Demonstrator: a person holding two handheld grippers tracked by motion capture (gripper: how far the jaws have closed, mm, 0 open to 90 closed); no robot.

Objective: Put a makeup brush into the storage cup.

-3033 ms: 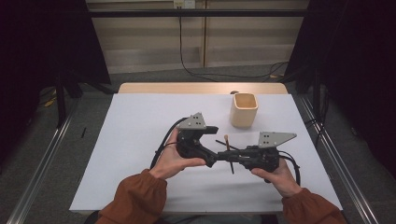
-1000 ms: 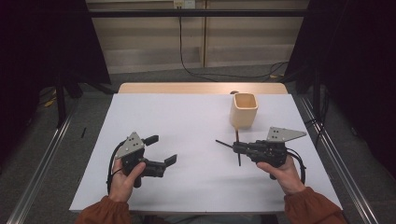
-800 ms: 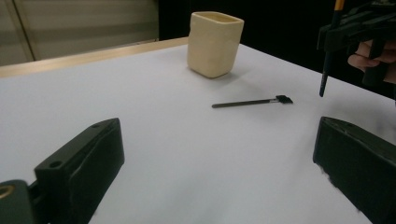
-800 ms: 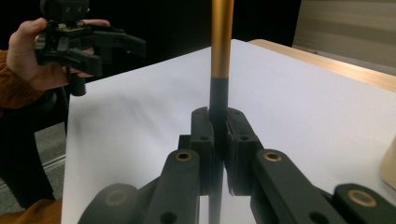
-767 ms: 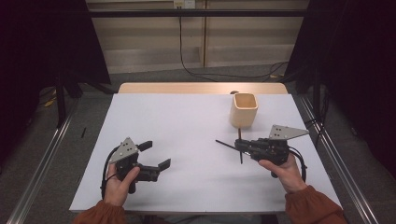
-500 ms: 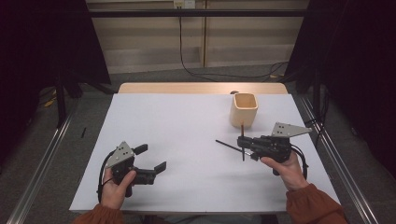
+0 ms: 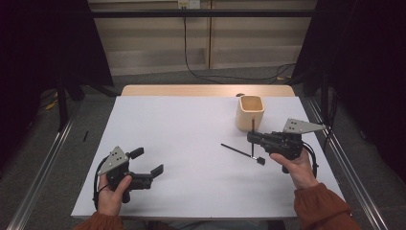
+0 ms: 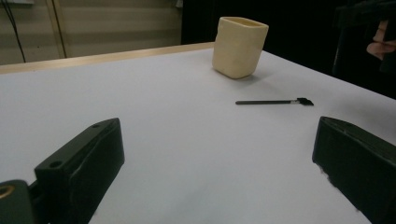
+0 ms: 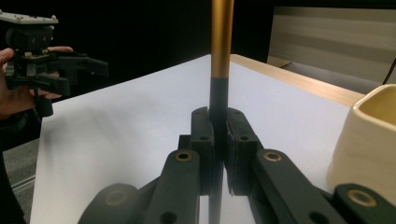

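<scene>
- Evidently the work in hand was getting slim brushes into the cream cup (image 7: 250, 111), which stood at the far right of the white table (image 7: 182, 143).
- The right gripper (image 7: 252, 137) was clamped shut on one upright brush (image 9: 219, 70); in the right gripper view its dark shaft ran up between the closed jaws into a gold-coloured section.
- In the high view that held brush stood roughly vertical, its upper end just in front of the cup's near wall, so its long axis was already close to the cup's own.
- The cup lay just beyond and slightly left of the right gripper, close by; a short lift and a carry away from the person would probably bring the brush over the opening.
- A second brush (image 7: 242, 153) lay flat on the table, just left of the right gripper, its handle running from upper left to a small dark head at lower right.
- The left gripper (image 7: 148, 163) hovered over the near left of the table, jaws wide apart and holding nothing, well away from the cup and the lying brush.
- The right hand (image 7: 294, 163) was clearly the nearer to both.
</scene>
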